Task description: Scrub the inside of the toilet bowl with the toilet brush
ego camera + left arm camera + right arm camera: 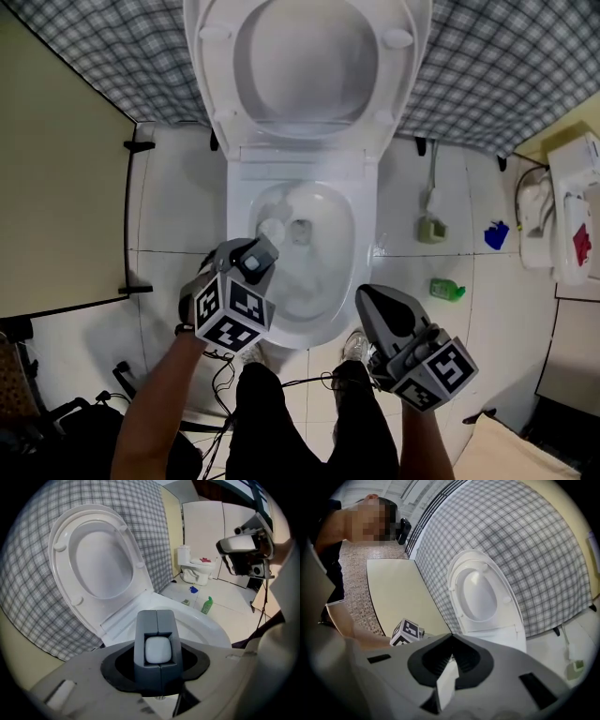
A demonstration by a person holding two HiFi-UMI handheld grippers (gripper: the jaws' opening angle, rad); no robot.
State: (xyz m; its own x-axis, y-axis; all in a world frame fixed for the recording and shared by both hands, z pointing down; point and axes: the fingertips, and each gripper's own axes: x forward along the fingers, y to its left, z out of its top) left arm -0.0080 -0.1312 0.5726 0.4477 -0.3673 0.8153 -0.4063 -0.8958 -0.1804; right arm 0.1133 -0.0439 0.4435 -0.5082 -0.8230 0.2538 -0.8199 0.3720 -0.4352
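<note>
The toilet brush is clamped by its handle in the left gripper, its head lowered into the toilet bowl at the left, while the right gripper is seen closed and empty near the front rim.

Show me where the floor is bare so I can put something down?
The widest bare tiles lie left of the toilet, up to the beige panel. A narrower strip lies right of the toilet, before the stand and green bottle. Beyond those it is crowded, and cables clutter the floor by the shoes.
</note>
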